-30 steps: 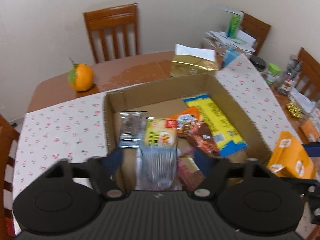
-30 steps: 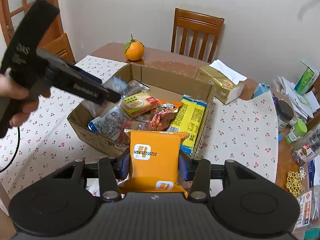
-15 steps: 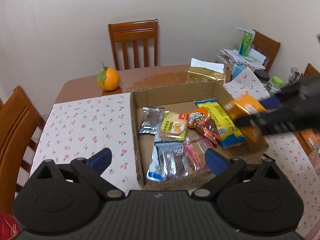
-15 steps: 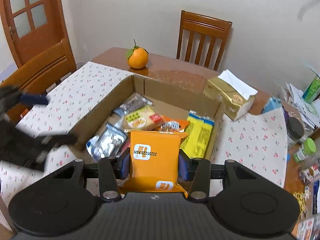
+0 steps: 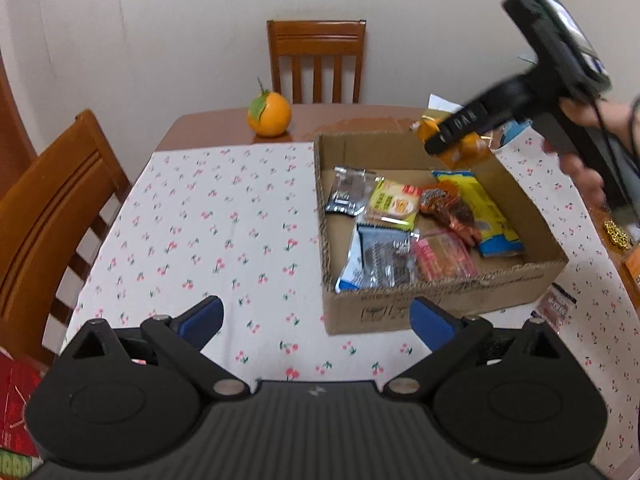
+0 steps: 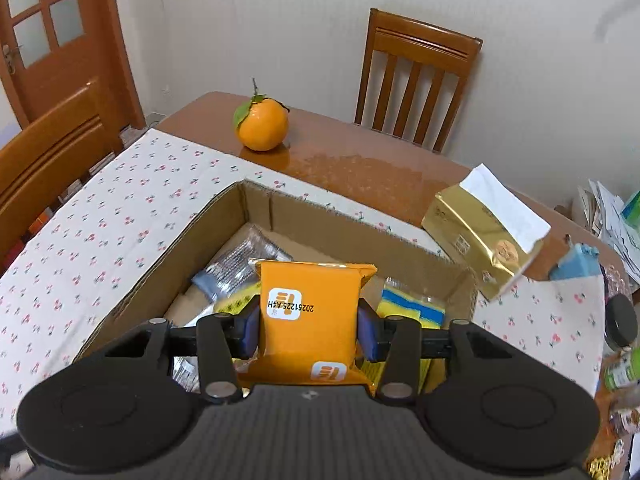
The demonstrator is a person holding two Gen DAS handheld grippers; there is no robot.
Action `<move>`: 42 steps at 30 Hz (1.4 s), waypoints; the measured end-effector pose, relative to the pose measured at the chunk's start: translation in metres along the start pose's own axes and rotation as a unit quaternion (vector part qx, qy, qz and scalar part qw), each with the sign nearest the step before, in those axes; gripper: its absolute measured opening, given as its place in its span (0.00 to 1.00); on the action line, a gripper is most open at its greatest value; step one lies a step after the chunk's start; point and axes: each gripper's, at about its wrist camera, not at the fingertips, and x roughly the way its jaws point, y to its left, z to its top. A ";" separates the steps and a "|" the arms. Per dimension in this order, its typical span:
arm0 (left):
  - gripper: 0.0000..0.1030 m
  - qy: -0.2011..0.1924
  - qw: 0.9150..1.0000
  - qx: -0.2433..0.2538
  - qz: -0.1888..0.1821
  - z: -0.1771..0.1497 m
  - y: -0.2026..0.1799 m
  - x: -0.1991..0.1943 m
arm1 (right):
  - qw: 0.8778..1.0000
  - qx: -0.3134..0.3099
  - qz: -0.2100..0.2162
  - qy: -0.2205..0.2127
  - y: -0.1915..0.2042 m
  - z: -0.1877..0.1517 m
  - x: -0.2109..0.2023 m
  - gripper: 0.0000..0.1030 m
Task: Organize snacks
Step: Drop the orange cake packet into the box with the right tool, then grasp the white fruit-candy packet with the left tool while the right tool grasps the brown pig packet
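The left gripper (image 5: 316, 320) is wide apart with nothing in it, over the cherry-print cloth (image 5: 208, 232) on the table (image 6: 360, 168). The right gripper (image 6: 308, 330) is clamped on an orange snack pack (image 6: 310, 312). The pack is flat and bright orange, with white square labels and small black print. It hangs above the open cardboard box (image 5: 440, 308). Inside the box lie a silver pack, a yellow-and-blue pack (image 5: 480, 212) and some red ones. Farther back sit an orange fruit (image 6: 262, 124) with a leaf and a gold tissue pack (image 6: 480, 240).
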 end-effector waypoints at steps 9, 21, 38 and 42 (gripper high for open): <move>0.96 0.004 1.000 -0.004 0.012 -0.003 0.000 -0.004 | 0.999 -0.015 -0.033 -0.034 0.000 0.012 0.009 0.98; 0.96 -0.004 1.000 0.027 -0.006 -0.004 -0.015 -0.010 | 0.997 0.008 -0.030 -0.066 -0.001 -0.027 -0.055 1.00; 0.96 0.008 0.999 0.040 -0.031 -0.015 -0.041 -0.012 | 0.999 0.042 -0.022 -0.019 -0.021 -0.184 -0.086 1.00; 0.96 0.013 0.999 0.040 -0.031 -0.019 -0.048 -0.013 | 0.998 0.063 -0.015 0.009 -0.039 -0.211 -0.057 1.00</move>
